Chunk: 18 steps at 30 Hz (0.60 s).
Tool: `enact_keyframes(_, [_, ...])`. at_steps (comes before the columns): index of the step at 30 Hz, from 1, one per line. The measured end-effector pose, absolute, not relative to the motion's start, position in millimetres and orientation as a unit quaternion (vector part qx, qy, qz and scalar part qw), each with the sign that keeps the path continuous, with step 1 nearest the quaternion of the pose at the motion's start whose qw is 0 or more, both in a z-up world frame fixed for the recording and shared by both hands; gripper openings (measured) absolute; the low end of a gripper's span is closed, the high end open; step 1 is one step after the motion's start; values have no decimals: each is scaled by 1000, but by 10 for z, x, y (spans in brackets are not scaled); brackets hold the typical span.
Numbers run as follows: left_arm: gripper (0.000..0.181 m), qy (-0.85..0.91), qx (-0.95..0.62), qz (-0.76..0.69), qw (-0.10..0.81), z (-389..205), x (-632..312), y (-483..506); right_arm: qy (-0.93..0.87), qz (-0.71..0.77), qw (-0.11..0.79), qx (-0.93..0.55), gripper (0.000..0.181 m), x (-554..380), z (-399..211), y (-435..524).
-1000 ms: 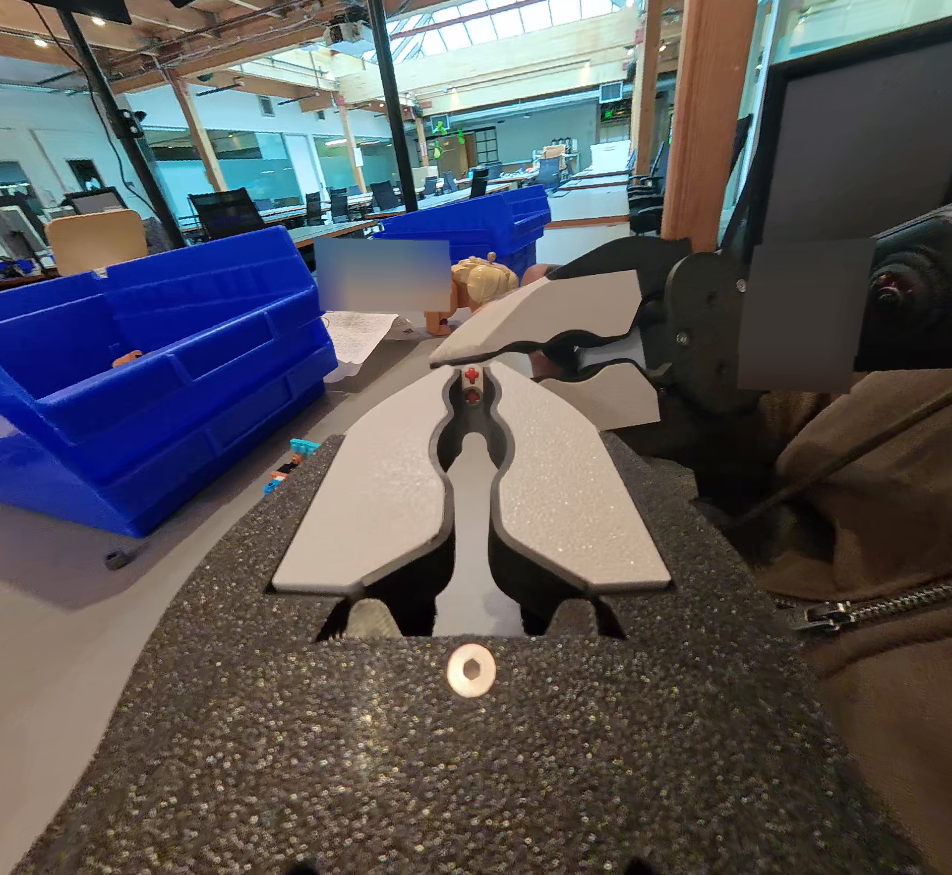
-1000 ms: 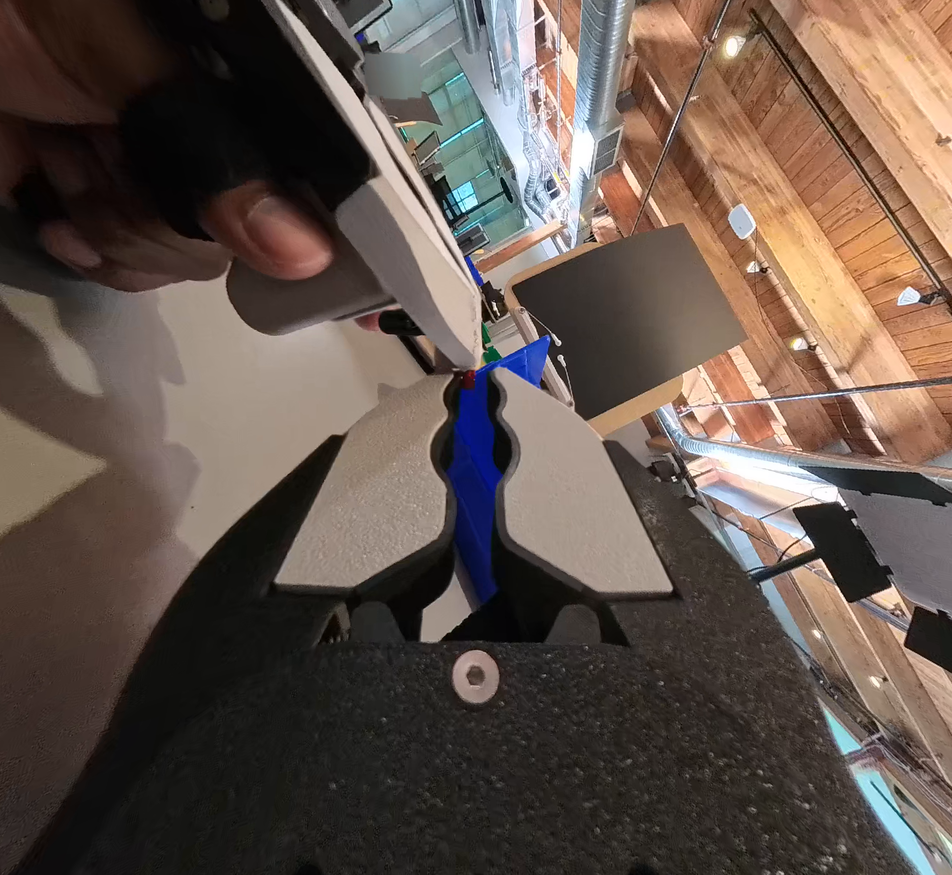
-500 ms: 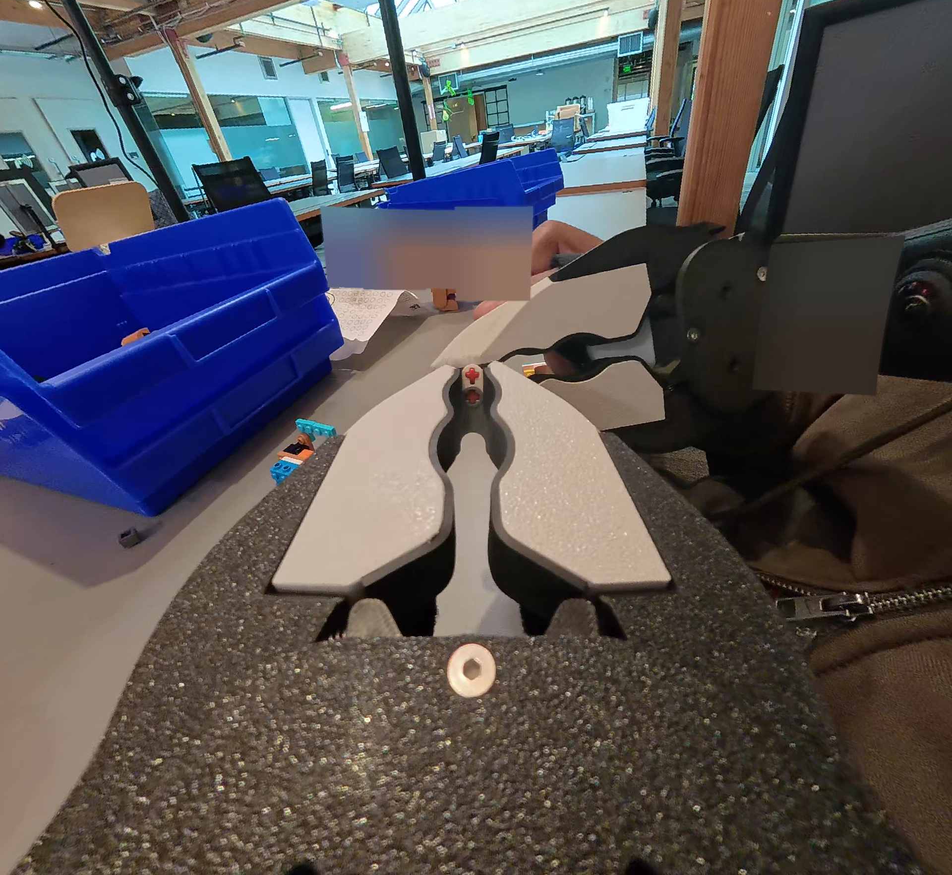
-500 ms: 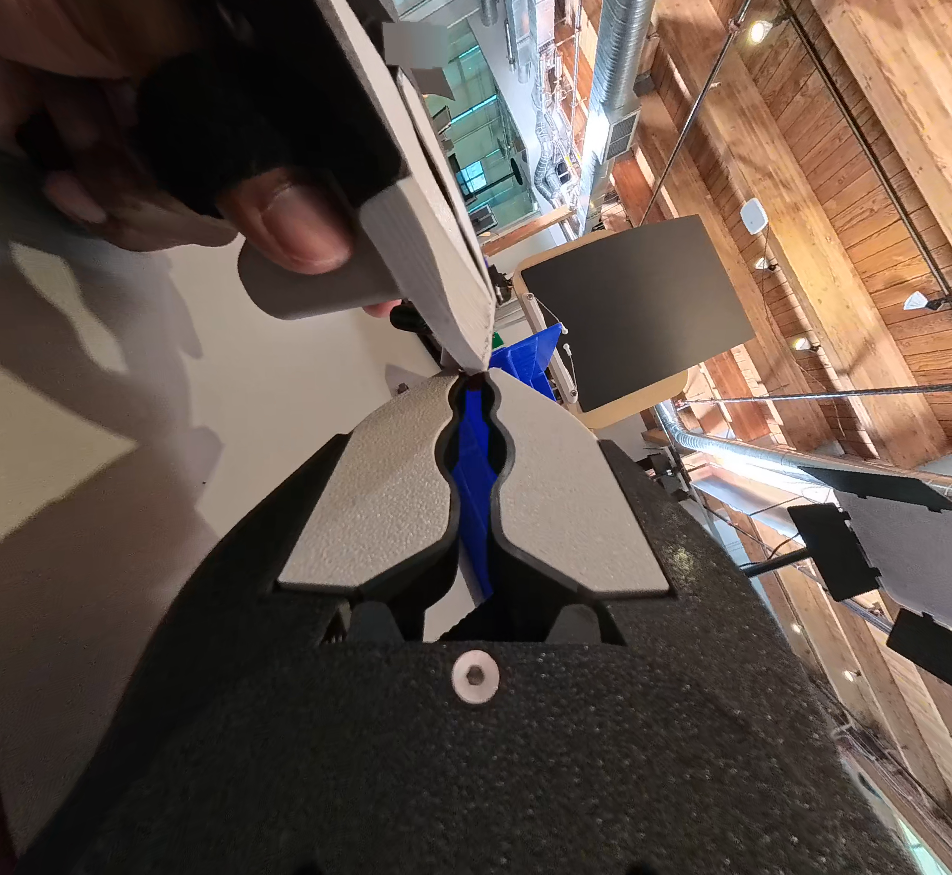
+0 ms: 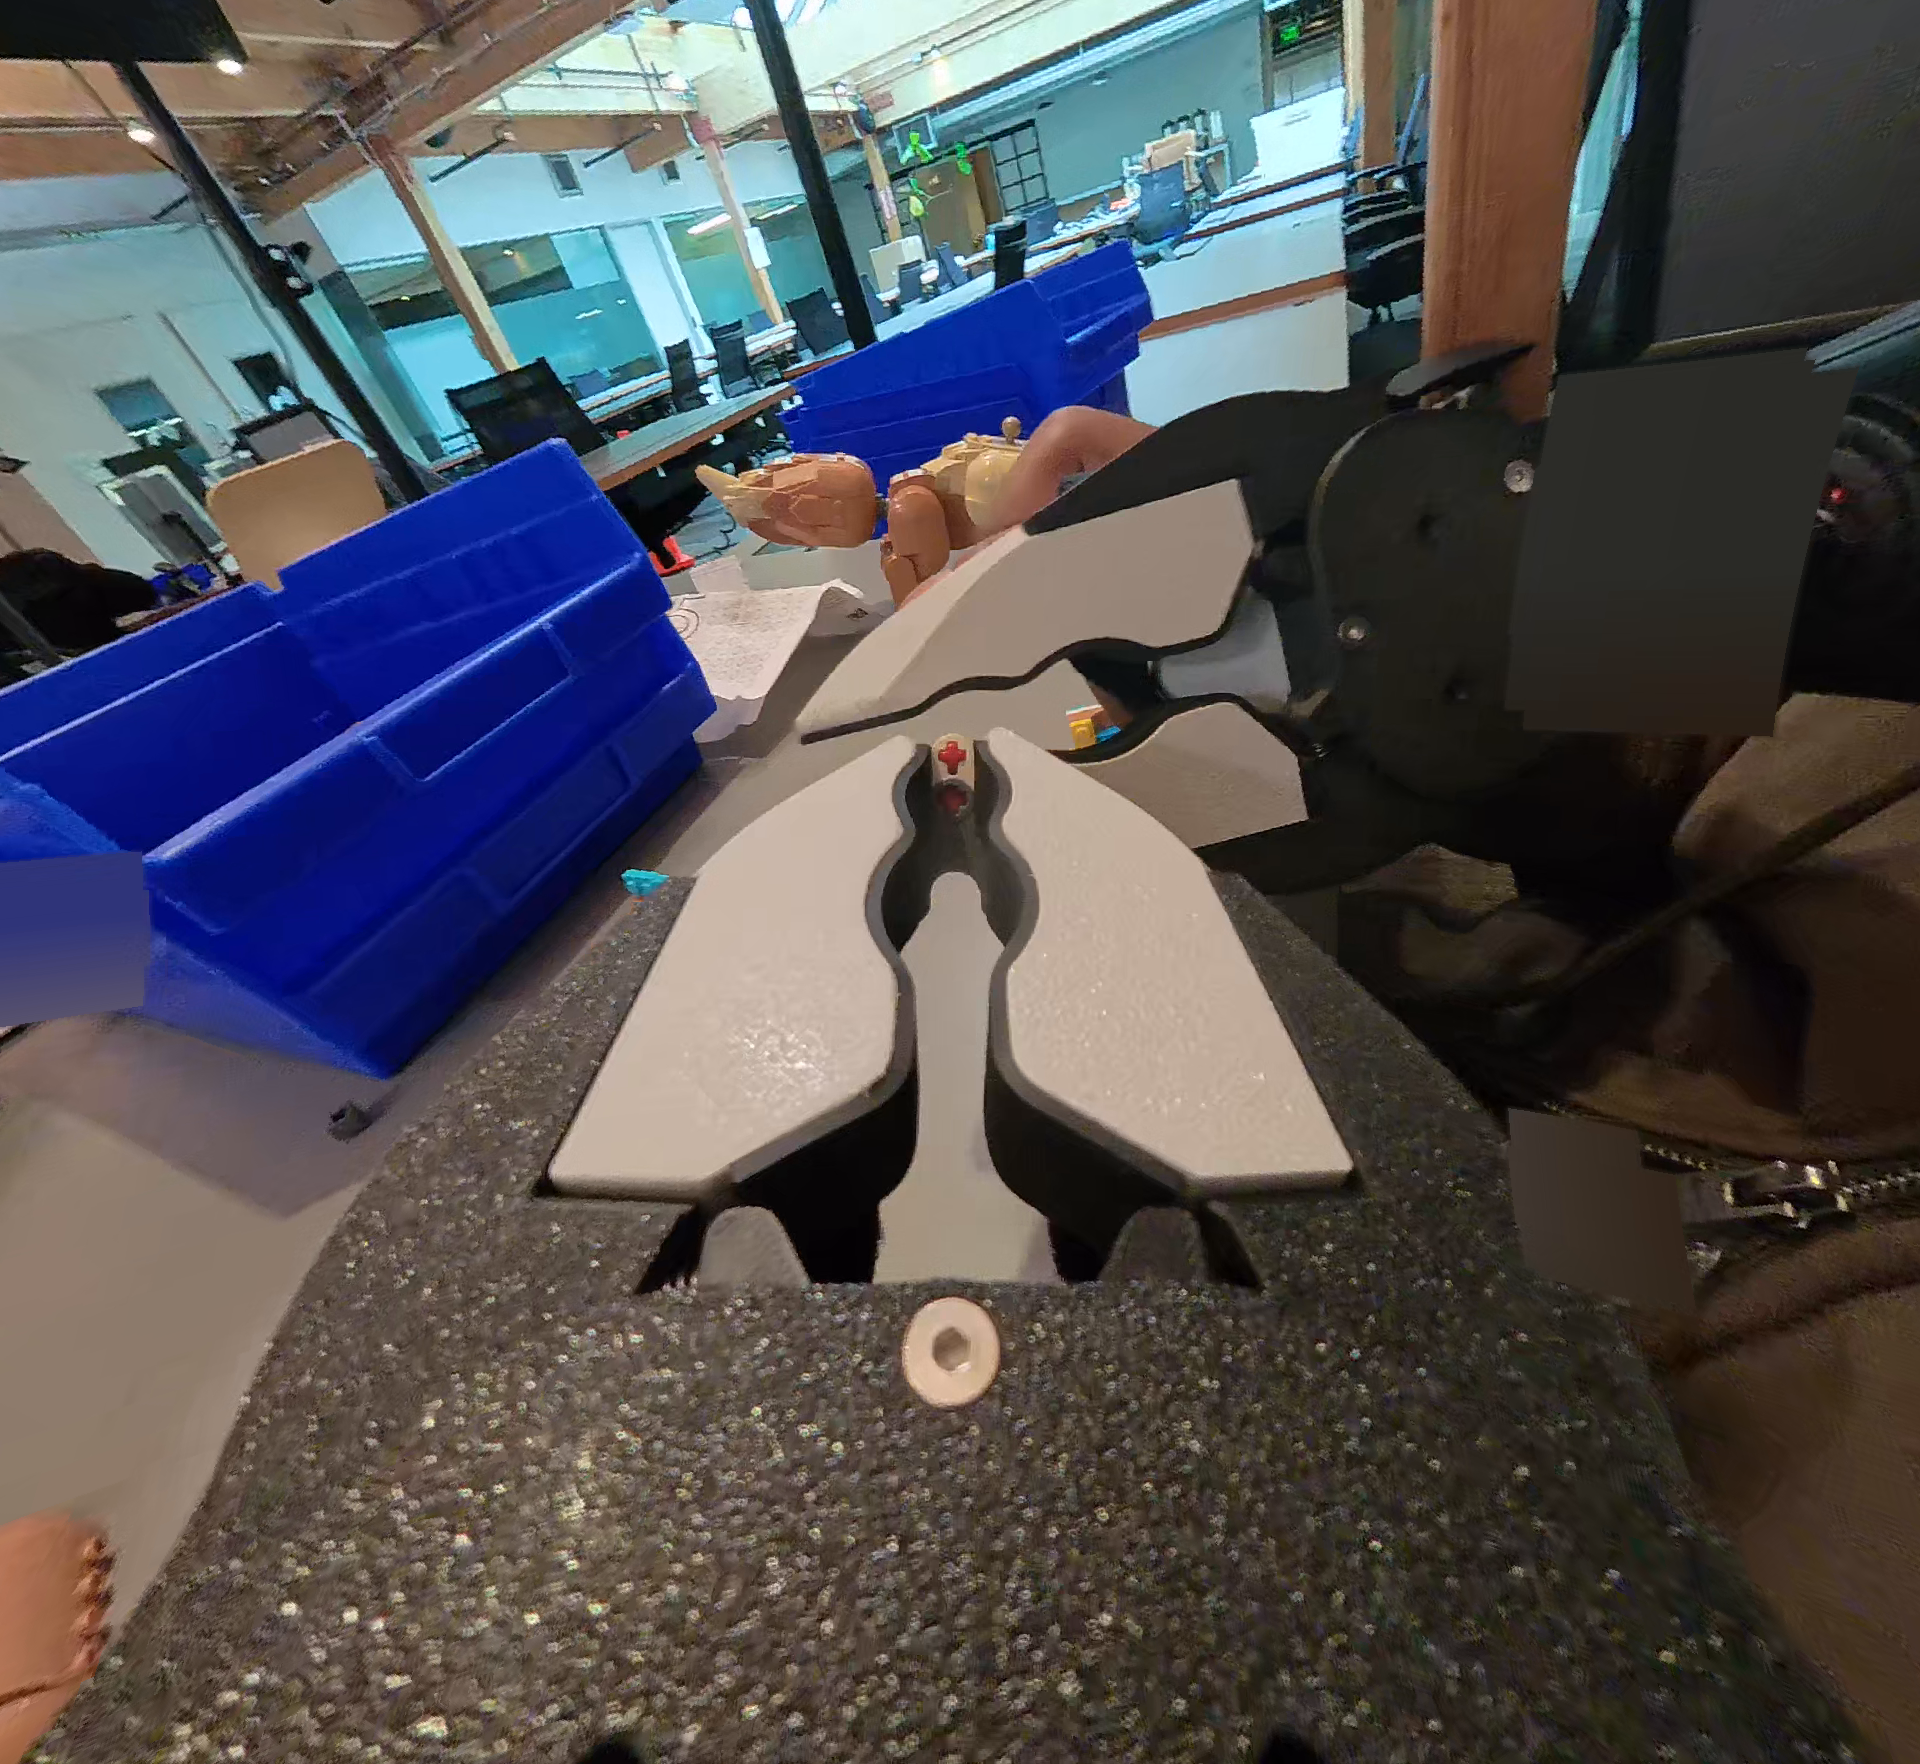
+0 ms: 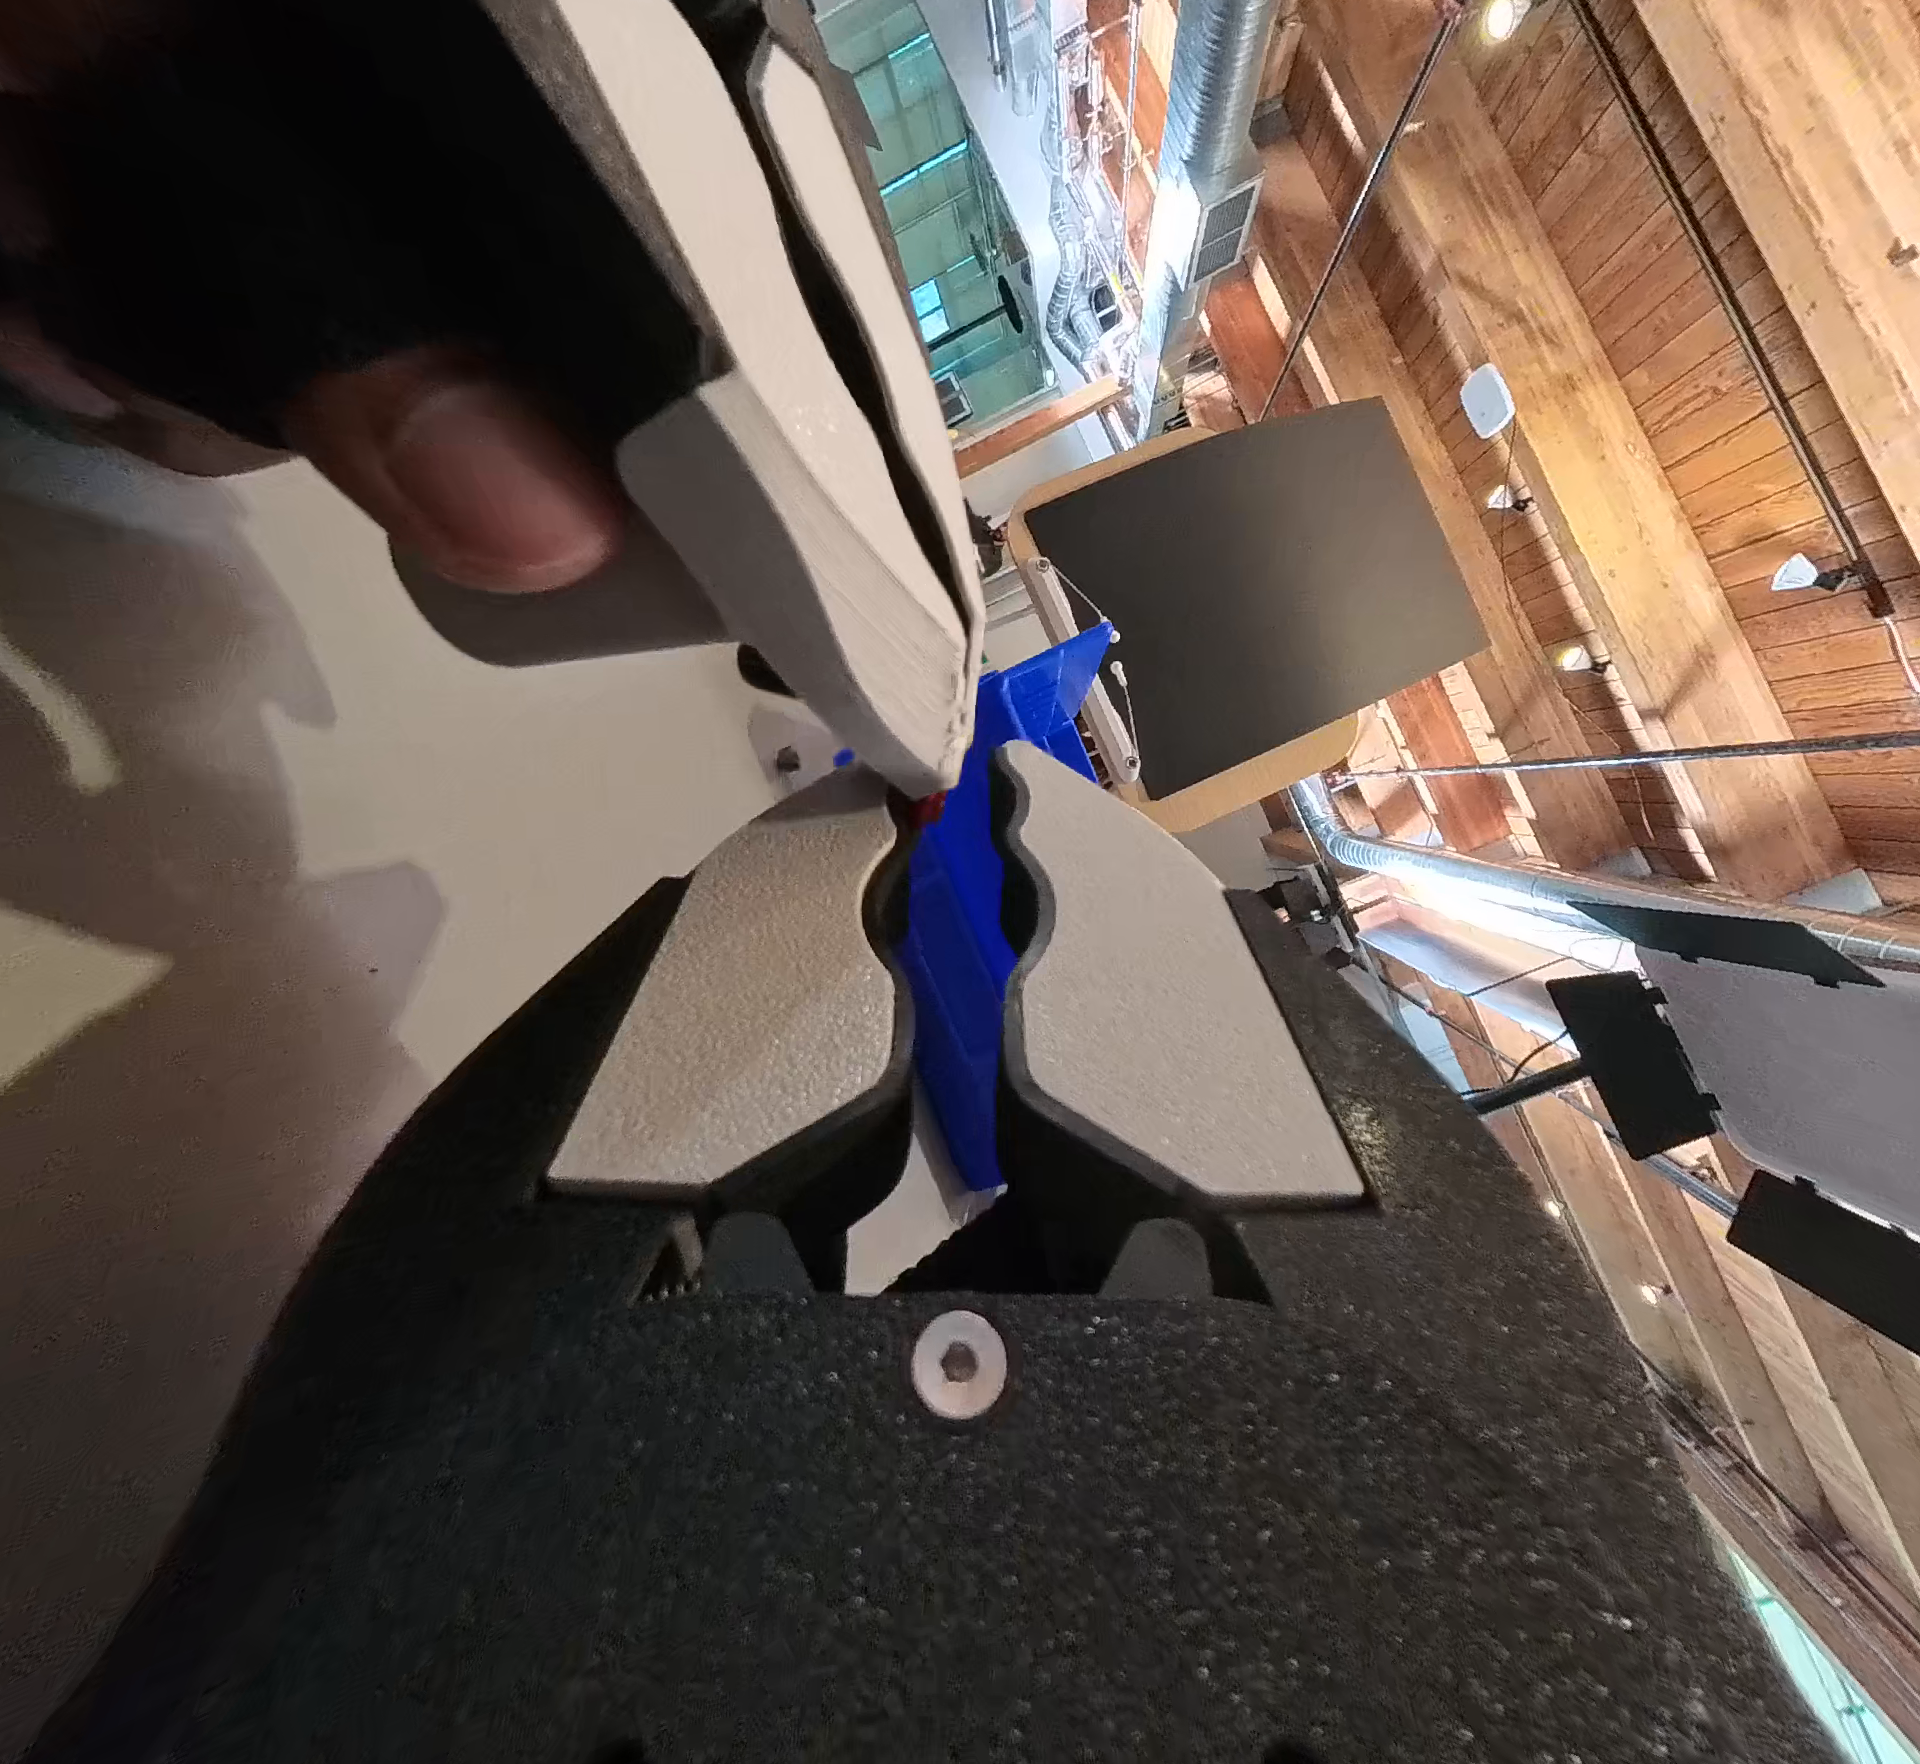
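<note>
Your left gripper (image 5: 952, 764) is clamped on a small white peg with red cross ends (image 5: 951, 756), held above the desk (image 5: 125, 1299). Your right gripper (image 6: 951, 784), jaws slightly parted, crowds its tip. A bump here could dislodge the peg toward the blue bin (image 5: 416, 758).

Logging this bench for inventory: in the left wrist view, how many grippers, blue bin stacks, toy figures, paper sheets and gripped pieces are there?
Grippers: 2, the left gripper and the right gripper
Blue bin stacks: 2
Toy figure: 1
Paper sheet: 1
White piece with red cross, between the left gripper's fingers: 1
Total: 7
</note>
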<state>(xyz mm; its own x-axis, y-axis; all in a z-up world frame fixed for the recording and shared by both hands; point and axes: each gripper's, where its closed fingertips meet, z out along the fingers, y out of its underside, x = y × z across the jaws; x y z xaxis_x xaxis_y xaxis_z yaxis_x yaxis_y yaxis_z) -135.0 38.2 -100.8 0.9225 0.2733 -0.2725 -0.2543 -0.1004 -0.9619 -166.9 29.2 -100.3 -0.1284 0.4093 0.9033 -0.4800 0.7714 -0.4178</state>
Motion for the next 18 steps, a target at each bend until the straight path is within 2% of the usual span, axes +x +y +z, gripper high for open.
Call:
enact_keyframes(14, [7,-19,-705,210,677,-972,-1389,343,-669,334,662,35,10,-1648,-1021,280])
enact_keyframes(18, [7,-15,-706,211,676,-976,-1378,349,-669,336,662,36,4,-1642,-1019,286])
